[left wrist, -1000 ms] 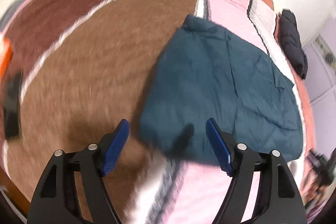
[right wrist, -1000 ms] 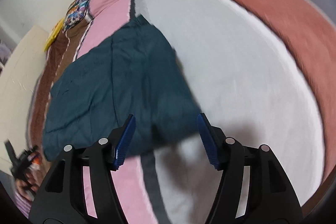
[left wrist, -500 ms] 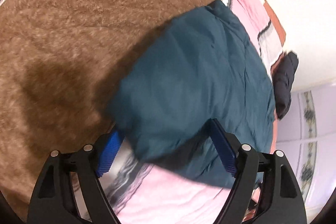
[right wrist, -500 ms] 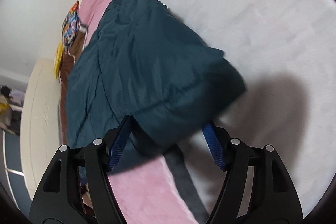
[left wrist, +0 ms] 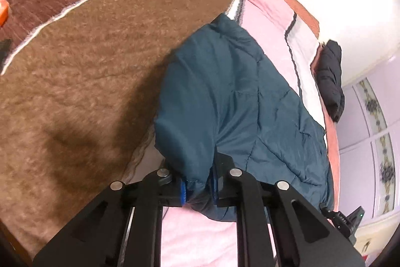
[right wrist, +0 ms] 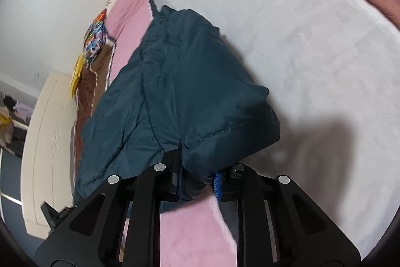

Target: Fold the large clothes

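On the patchwork fleece blanket (left wrist: pixel 75 71), the puffy teal quilted garment (left wrist: pixel 232 101) lies partly folded, its near corners pinched between the closing jaws of the left gripper (left wrist: pixel 198 189) and right gripper (right wrist: pixel 198 182), so further folds likely remain.

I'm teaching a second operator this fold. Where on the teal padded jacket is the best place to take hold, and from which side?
By the two near corners of the stitched hem, one per gripper, coming from the near edge of the teal padded jacket. The left gripper and right gripper are closing there on bunched fabric; the corners probably let the hem lift evenly.
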The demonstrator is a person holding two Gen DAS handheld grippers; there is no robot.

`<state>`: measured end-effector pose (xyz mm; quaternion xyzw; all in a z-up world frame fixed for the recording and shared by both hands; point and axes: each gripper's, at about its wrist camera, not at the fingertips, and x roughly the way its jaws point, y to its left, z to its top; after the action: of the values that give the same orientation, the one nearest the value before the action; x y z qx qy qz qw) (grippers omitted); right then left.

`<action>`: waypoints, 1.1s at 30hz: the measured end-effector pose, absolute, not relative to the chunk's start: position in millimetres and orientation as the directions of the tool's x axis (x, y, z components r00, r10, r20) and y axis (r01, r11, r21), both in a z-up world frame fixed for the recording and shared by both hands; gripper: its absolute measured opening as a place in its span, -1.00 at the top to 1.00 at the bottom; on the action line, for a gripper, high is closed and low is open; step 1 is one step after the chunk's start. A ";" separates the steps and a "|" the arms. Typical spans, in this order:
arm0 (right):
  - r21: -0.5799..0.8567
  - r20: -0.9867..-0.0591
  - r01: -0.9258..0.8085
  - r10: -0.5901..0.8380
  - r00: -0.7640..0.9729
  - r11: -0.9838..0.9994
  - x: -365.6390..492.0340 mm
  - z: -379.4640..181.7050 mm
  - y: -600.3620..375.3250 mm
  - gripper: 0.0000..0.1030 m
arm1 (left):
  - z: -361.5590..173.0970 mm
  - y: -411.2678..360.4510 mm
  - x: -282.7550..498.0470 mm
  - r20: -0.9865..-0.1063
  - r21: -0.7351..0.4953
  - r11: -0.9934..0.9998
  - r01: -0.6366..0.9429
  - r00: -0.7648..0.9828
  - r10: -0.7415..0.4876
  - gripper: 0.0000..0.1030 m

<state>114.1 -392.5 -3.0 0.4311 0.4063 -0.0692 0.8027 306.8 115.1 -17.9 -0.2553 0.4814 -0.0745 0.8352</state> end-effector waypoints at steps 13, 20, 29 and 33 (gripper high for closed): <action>0.521 -0.791 0.476 0.191 0.581 0.709 14.6 -13.8 -351.9 0.62 | -49.7 151.5 184.8 -0.786 -0.506 0.854 -0.125 0.473 -0.397 0.69; 0.450 -0.829 0.495 0.140 0.542 0.743 17.5 -18.8 -342.2 0.43 | -56.1 142.0 185.1 -0.833 -0.375 0.919 -0.119 0.479 -0.278 0.27; 0.418 -0.841 0.497 0.117 0.528 0.760 -14.8 0.9 -341.5 0.10 | -44.7 148.7 165.0 -0.839 -0.322 0.938 -0.126 0.498 -0.221 -0.10; 0.363 -0.833 0.477 0.049 0.551 0.800 -24.6 17.4 -335.9 0.10 | -35.4 147.3 154.7 -0.844 -0.251 0.961 -0.117 0.513 -0.158 -0.10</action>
<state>-24.6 -335.9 17.4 0.2886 0.4560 -0.1287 0.8320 154.7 147.3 -35.4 -0.1395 0.4932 -0.0120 0.8586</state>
